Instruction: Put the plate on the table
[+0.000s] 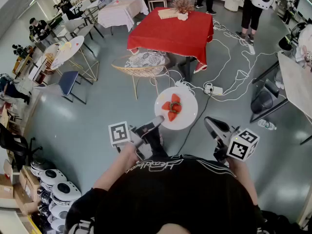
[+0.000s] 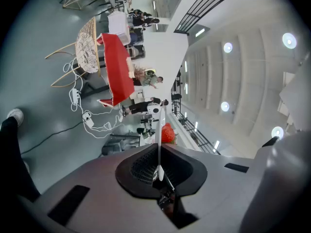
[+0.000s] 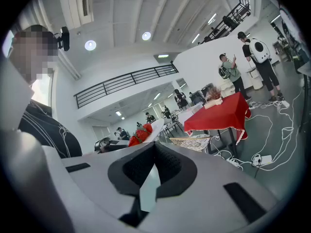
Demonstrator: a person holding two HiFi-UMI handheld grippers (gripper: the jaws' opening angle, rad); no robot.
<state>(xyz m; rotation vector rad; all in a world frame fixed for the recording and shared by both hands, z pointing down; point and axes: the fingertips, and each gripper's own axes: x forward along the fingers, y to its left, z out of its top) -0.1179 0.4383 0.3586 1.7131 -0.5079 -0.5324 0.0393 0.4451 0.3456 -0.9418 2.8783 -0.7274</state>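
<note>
A round white plate (image 1: pixel 187 116) carrying red strawberries (image 1: pixel 173 107) hangs level in the air above the grey floor, in front of my body. My left gripper (image 1: pixel 158 120) is shut on the plate's near-left rim. In the left gripper view the plate (image 2: pixel 160 125) runs edge-on between the jaws of the left gripper (image 2: pixel 159 152), with a strawberry (image 2: pixel 168 132) beyond. My right gripper (image 1: pixel 208 122) is shut and empty, just right of the plate and not touching it. From the right gripper (image 3: pixel 154 144) the plate (image 3: pixel 155 128) lies off to the left. The red-clothed table (image 1: pixel 170 30) stands farther ahead.
A wicker chair (image 1: pixel 141 65) stands between me and the red table. White cables and a power strip (image 1: pixel 214 89) trail over the floor to the right. A grey table (image 1: pixel 297 82) is at the right and a bottle (image 1: pixel 265 125) lies beside it. People stand at the back.
</note>
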